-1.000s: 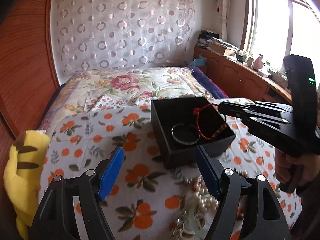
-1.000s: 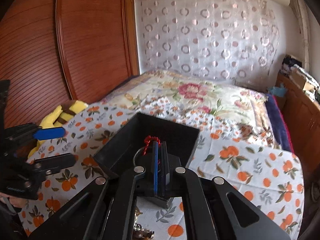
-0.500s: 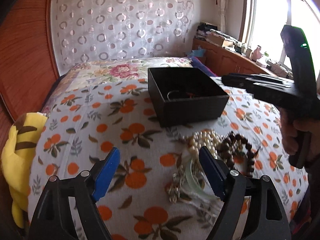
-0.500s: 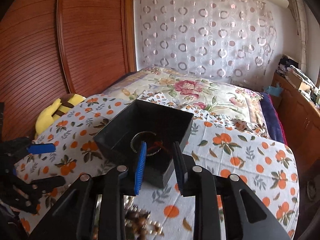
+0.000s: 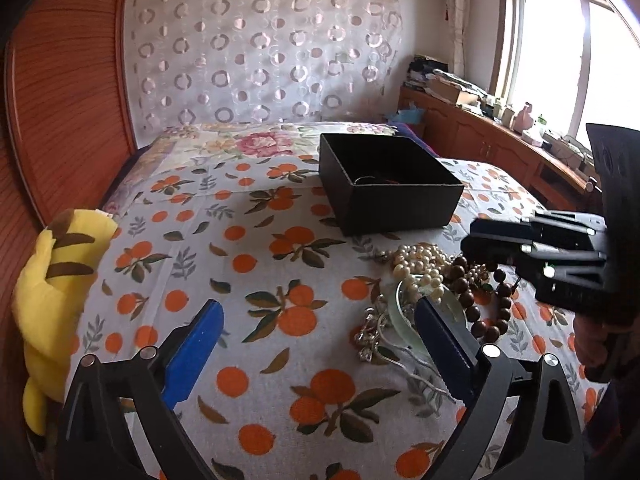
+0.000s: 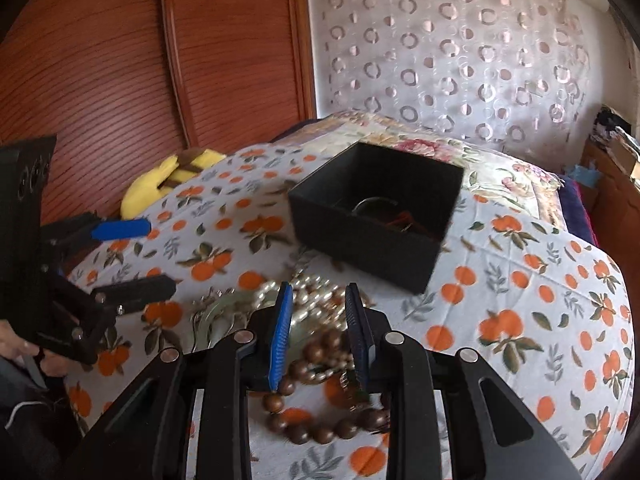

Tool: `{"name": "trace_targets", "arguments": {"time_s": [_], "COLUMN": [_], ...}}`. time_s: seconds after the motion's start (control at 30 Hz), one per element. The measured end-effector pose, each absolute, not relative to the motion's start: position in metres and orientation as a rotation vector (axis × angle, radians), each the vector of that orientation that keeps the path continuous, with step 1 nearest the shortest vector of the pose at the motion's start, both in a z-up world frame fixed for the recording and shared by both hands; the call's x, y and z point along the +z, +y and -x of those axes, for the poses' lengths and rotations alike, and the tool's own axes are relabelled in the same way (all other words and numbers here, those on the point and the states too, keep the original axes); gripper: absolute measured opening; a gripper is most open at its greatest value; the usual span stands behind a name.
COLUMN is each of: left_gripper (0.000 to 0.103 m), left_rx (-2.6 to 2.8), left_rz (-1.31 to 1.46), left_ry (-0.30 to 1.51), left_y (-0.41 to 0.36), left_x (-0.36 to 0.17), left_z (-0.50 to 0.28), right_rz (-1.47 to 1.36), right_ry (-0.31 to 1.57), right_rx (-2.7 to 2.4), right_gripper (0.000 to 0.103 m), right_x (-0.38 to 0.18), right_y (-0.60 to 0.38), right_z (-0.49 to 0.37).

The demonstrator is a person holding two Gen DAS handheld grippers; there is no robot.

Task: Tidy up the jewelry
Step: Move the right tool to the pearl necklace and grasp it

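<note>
A black open box (image 5: 390, 192) sits on the orange-print bedspread, also in the right wrist view (image 6: 376, 216); a silver bangle (image 6: 374, 203) and a red bracelet (image 6: 404, 220) lie inside. In front of it lies a jewelry pile: a pearl necklace (image 5: 420, 266), a brown wooden bead bracelet (image 5: 480, 300), a pale green bangle (image 5: 400, 320) and silver chains (image 5: 370, 336). My left gripper (image 5: 316, 344) is open and empty, low over the bedspread left of the pile. My right gripper (image 6: 320, 312) is open and empty just above the pearls and brown beads (image 6: 316, 424).
A yellow striped plush toy (image 5: 52, 292) lies at the bed's left edge by the wooden headboard (image 5: 60, 100). A wooden cabinet (image 5: 500, 148) with clutter runs under the window at right. A patterned curtain (image 5: 260, 60) hangs behind the bed.
My right gripper opened, left the red bracelet in the box, and drew back and down over the jewelry pile. My left gripper pulled back and lowered, staying open.
</note>
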State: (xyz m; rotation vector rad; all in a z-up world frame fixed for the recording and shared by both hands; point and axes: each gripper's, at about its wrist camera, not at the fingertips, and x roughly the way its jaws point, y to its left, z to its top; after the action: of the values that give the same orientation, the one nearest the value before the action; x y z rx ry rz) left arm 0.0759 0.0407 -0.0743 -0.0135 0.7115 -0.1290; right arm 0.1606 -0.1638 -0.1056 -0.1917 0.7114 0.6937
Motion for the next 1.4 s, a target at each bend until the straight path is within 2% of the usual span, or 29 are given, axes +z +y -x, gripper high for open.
{"name": "trace_targets", "arguments": {"time_s": [0.5, 0.57, 0.6, 0.67, 0.73, 1.4], "left_gripper": [0.093, 0.093, 0.093, 0.093, 0.093, 0.093], "left_rx": [-0.141, -0.141, -0.141, -0.141, -0.143, -0.196], "left_rz": [0.008, 0.012, 0.012, 0.013, 0.014, -0.034], "left_ry": [0.729, 0.728, 0.728, 0.729, 0.731, 0.737], "left_y": [0.038, 0.039, 0.04, 0.04, 0.04, 0.009], "left_x": [-0.083, -0.084, -0.083, -0.083, -0.084, -0.079], "left_z": [-0.072, -0.072, -0.071, -0.071, -0.071, -0.082], "right_rz": [0.318, 0.352, 0.358, 0.361, 0.349, 0.174], "right_ry": [0.776, 0.779, 0.776, 0.767, 0.758, 0.476], "right_rx": [0.719, 0.701, 0.706, 0.706, 0.712, 0.541], "right_gripper": [0.029, 0.025, 0.018, 0.01, 0.01, 0.01], "right_x": [-0.129, -0.131, -0.131, -0.128, -0.124, -0.028], "right_y": [-0.126, -0.125, -0.126, -0.129, -0.134, -0.246], "right_z": [-0.159, -0.16, -0.16, -0.159, -0.159, -0.153]}}
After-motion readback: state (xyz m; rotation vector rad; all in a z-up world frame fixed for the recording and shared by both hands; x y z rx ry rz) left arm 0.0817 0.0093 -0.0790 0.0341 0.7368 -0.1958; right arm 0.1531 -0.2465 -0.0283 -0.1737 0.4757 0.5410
